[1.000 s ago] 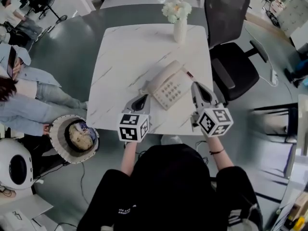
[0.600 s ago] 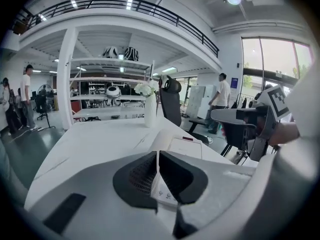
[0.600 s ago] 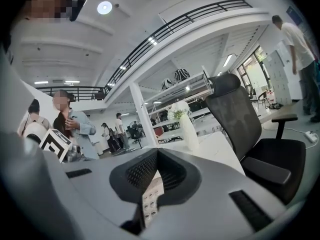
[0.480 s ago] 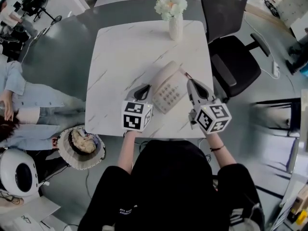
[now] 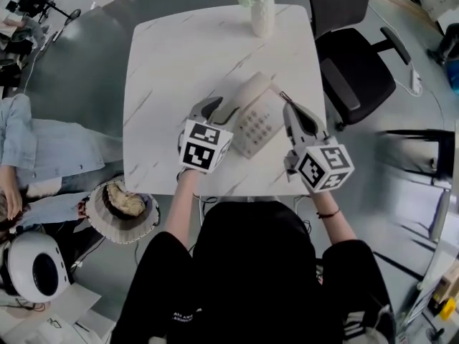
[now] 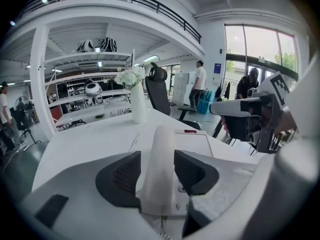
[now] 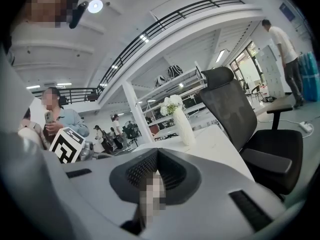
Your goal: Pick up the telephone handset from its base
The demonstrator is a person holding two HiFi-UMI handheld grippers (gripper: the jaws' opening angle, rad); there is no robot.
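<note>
Telephone handset [image 6: 159,169] on its base [image 5: 262,120], clamped between the left gripper's [image 5: 215,110] jaws.

The pads press on both flanks of the handset, which lies along the base's left side. The right gripper [image 5: 290,110], jaws together and empty, hangs just beside the base's right edge. Half a second ago the left gripper sat nearer the table's [image 5: 172,63] near edge; it has since come forward onto the handset. A vase [image 5: 262,16] of flowers stands at the far edge, well apart. An office chair [image 5: 355,63] stands just beyond the right edge. Bare tabletop lies to the left and beyond the telephone.
</note>
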